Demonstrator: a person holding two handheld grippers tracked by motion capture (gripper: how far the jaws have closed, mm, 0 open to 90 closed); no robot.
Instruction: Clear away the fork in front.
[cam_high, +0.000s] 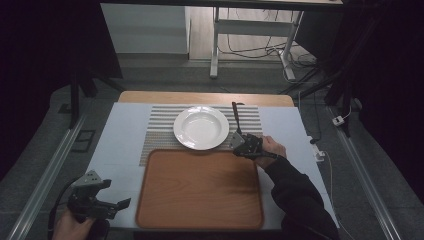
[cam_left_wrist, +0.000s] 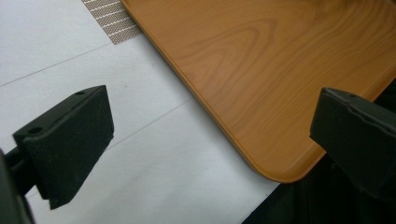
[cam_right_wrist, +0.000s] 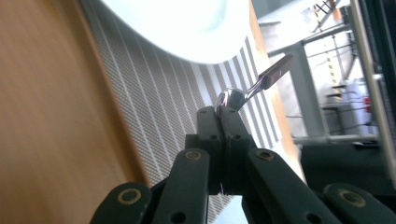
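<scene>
One spoon (cam_high: 236, 118) is pinched by its bowl in the right gripper (cam_high: 239, 136), handle pointing away, just right of the white plate (cam_high: 201, 128); the left gripper (cam_high: 112, 206) hangs spread beside the wooden tray (cam_high: 200, 190).

Your left hand (cam_high: 70, 227) is holding the left hand-held gripper (cam_high: 116, 205) low at the near left corner of the surface, jaws standing wide apart and pointing right. Your right arm is reaching forward in a dark sleeve (cam_high: 300, 200), and your right hand-held gripper (cam_high: 239, 135) is pointing away from you, jaws pressed together on a spoon (cam_right_wrist: 250, 88).
</scene>
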